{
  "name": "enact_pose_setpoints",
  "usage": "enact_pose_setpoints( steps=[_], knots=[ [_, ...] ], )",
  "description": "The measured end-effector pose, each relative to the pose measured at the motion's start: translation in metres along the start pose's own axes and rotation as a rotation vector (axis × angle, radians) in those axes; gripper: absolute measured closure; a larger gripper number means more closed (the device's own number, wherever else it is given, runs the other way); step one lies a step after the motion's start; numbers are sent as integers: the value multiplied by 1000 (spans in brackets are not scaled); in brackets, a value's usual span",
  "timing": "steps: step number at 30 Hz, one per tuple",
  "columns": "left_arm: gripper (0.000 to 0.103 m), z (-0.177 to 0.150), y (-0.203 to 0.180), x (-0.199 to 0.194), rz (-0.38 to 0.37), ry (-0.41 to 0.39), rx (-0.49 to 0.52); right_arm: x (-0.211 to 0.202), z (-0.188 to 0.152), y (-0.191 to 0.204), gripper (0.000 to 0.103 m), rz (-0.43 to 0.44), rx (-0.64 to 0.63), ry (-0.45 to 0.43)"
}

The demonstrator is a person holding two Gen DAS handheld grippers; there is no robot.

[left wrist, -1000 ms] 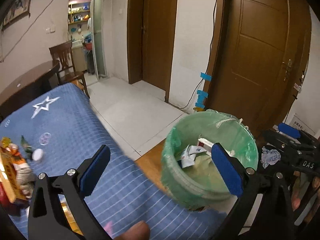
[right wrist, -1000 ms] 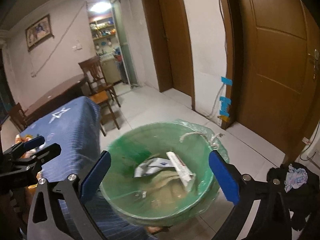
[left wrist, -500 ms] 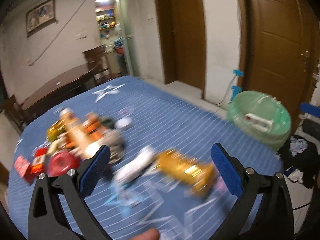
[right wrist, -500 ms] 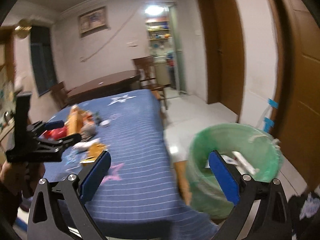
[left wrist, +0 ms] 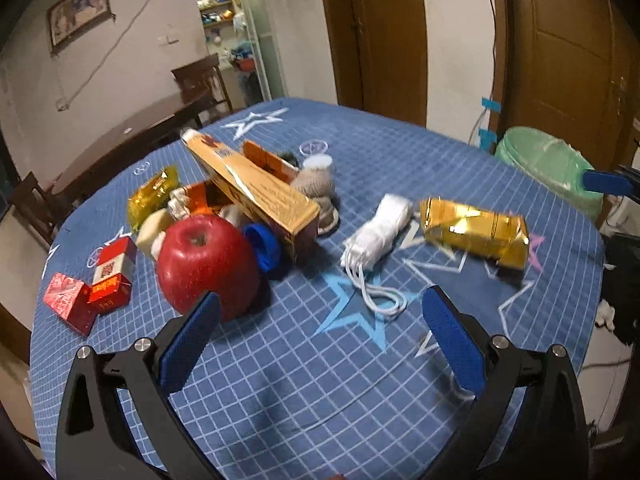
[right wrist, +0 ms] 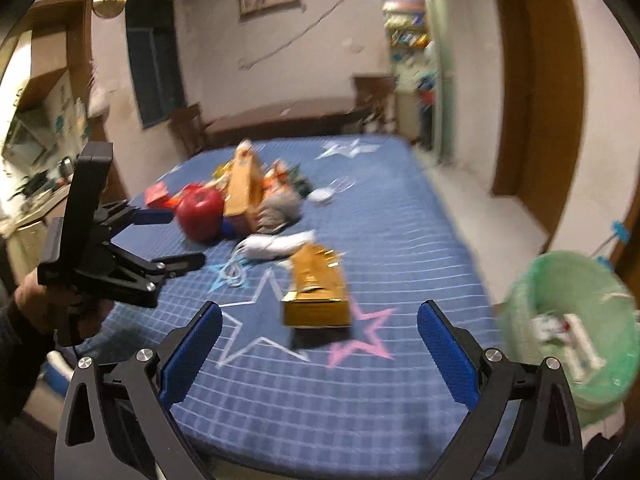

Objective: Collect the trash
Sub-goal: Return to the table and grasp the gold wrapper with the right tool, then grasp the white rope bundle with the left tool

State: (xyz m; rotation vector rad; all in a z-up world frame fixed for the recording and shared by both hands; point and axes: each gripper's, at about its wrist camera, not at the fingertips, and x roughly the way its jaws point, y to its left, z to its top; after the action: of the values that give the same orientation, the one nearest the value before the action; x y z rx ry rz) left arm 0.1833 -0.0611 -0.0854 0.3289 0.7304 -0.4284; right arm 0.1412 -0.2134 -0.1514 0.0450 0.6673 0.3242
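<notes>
Hovering with fingers apart and empty, the left gripper [left wrist: 320,344] and right gripper [right wrist: 318,352] face the counter [left wrist: 304,380]. Nearest its right edge lies the gold packet [left wrist: 476,230]; closing across its narrow width should hold. Beyond that edge waits the green bin [right wrist: 568,320].

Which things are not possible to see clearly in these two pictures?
- Green bin contents: left view, hidden by its rim; right view, blurred.
- Print on the gold packet: motion blur, both views.
- Items behind the apple and long orange box: left view, covered.
</notes>
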Motion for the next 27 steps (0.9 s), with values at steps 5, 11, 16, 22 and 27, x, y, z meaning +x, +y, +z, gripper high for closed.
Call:
enact_pose_setpoints(
  steps=[5, 11, 16, 22, 27],
  knots=[
    [7, -1, 0, 6, -31, 11, 30, 57, 24, 7, 38, -26, -35, 126],
    [31, 12, 2, 22, -91, 42, 34, 86, 23, 1, 55, -96, -77, 179],
    [35, 32, -15, 30, -139, 36, 86, 62, 12, -8, 67, -167, -75, 127],
    [53, 48, -32, 62, -179, 107, 113, 51, 4, -20, 66, -156, -59, 149],
    [53, 48, -35, 78, -136, 140, 144, 60, 7, -23, 58, -129, -74, 183]
  ],
)
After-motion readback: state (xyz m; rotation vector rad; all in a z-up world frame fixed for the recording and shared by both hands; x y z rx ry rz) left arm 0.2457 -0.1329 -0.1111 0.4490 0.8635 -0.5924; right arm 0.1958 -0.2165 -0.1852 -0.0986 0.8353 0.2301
